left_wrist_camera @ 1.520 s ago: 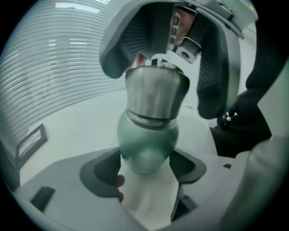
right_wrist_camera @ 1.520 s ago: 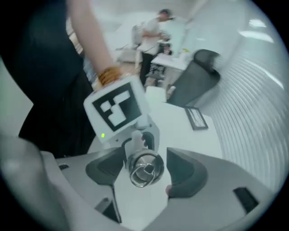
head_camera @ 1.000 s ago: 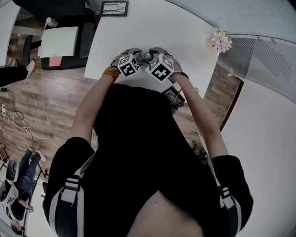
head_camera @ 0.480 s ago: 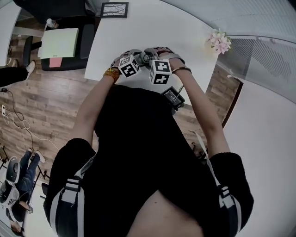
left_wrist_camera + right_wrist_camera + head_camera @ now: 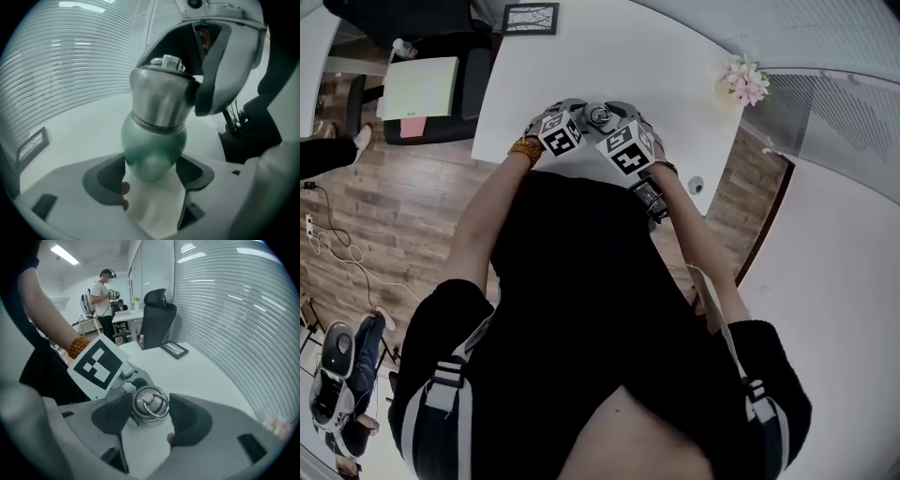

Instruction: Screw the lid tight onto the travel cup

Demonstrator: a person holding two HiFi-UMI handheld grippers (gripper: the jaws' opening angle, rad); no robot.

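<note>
Jaws of the left gripper (image 5: 152, 174) are clamped on the green body of the travel cup (image 5: 154, 140), at the lower centre of the left gripper view. The steel lid (image 5: 161, 101) sits on top of the cup, just above the green body. The right gripper (image 5: 150, 411) grasps this lid: its jaws have just been closing, and a dark pad presses on each side of the lid. A ring handle (image 5: 152, 404) lies flat on the lid's top, at the centre of the right gripper view. In the head view both grippers meet over the near edge of the white table (image 5: 609, 56), at upper centre. A bead bracelet (image 5: 525, 147) circles the left wrist. Farther up the table, a picture frame (image 5: 532, 17) lies at the top edge and pink flowers (image 5: 746, 82) stand at the upper right. A black office chair (image 5: 157, 317) stands beyond the table.
</note>
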